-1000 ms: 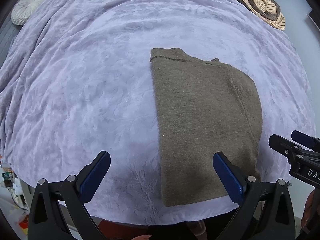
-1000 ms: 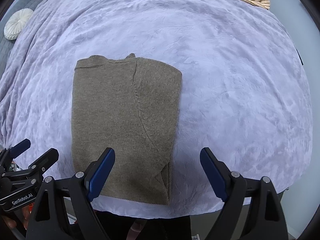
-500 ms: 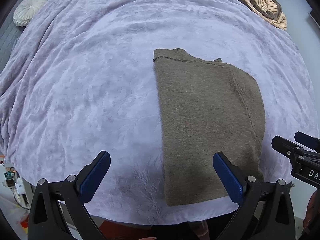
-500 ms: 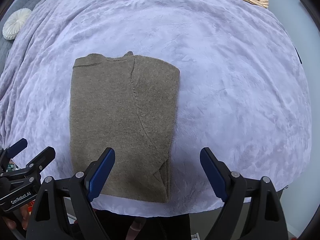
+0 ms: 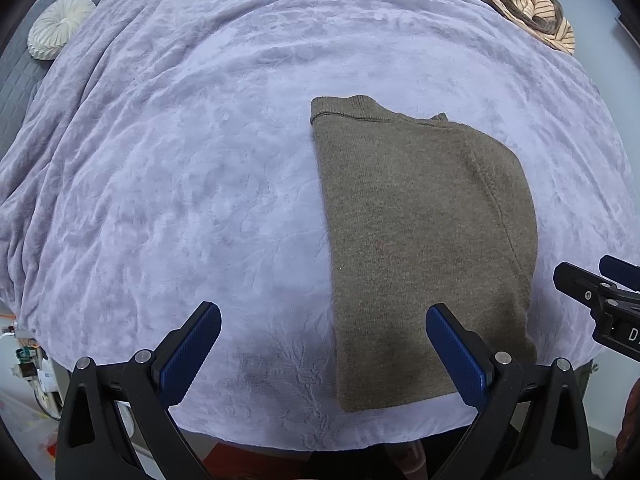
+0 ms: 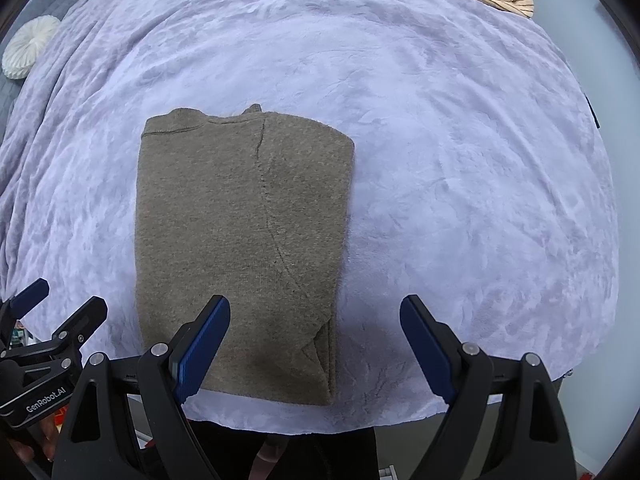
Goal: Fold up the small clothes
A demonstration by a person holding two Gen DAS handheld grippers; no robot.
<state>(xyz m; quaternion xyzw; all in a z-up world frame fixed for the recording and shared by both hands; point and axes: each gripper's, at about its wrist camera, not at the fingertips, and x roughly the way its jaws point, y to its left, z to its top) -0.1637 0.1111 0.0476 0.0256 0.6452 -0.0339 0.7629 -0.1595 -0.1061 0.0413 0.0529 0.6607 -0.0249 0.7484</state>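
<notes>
Folded sweater [image 5: 424, 248] near blanket [image 5: 180, 180] edge (wide bare room leftward)

You can read one full label: "GenRobot.AI" in white letters on the black body of the left gripper [image 6: 52, 320], at the near left edge of the right wrist view. In the left wrist view, the black body of the right gripper [image 5: 600, 280] at the near right edge carries white letters that begin with "D"; the picture's edge cuts off the rest, so you cannot tell the word.
</notes>
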